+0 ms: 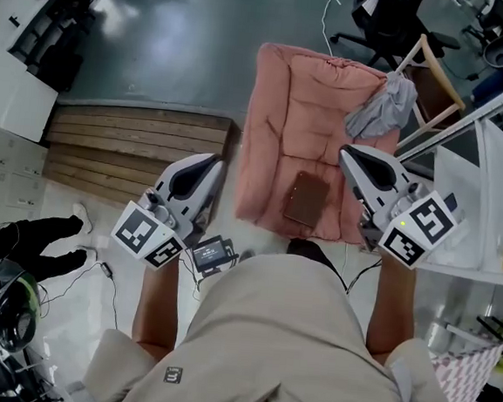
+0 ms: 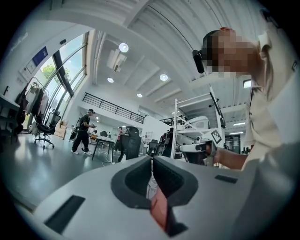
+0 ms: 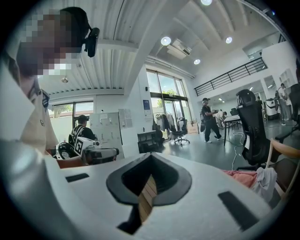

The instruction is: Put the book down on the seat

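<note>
In the head view a brown book (image 1: 307, 198) lies flat on the front part of the pink cushioned seat (image 1: 286, 102). My left gripper (image 1: 211, 162) hangs just left of the seat's edge, jaws shut with nothing in them. My right gripper (image 1: 347, 153) is above the seat's right side, a little beyond the book and apart from it, also shut and empty. In the left gripper view the jaws (image 2: 152, 161) meet in a closed line, and the right gripper (image 2: 202, 150) shows beyond them. The right gripper view shows its jaws (image 3: 150, 158) closed too, with the left gripper (image 3: 91, 153) off to the left.
A grey cloth (image 1: 382, 106) is draped over the seat's right arm by its wooden frame (image 1: 438, 72). Wooden steps (image 1: 134, 146) lie left of the seat, and a white table (image 1: 487, 203) stands on the right. Office chairs (image 3: 251, 126) and a walking person (image 2: 83, 131) are farther off.
</note>
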Motion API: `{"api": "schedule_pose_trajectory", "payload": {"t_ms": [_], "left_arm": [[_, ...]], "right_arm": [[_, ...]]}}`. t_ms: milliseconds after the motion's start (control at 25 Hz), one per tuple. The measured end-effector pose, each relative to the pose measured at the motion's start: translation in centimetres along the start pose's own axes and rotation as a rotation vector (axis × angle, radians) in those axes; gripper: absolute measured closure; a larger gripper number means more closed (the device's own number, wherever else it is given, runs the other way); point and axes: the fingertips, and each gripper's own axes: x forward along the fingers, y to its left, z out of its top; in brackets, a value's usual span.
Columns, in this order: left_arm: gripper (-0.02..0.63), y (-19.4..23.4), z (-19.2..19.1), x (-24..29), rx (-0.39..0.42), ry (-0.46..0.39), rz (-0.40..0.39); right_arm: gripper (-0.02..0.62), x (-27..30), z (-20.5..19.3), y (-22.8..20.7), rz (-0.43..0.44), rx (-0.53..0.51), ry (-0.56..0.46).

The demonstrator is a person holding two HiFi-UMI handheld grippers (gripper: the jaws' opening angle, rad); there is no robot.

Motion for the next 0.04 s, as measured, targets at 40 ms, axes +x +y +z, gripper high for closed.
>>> {"api": "schedule_pose_trajectory", "payload": {"t_ms": [40], "left_arm": [[0.591,2.21,-3.48,2.33,-0.006,0.010,0.005]], "right_arm": [[0.609,1.82,-3.05,-3.23,0.004,0.010,0.005]]}}
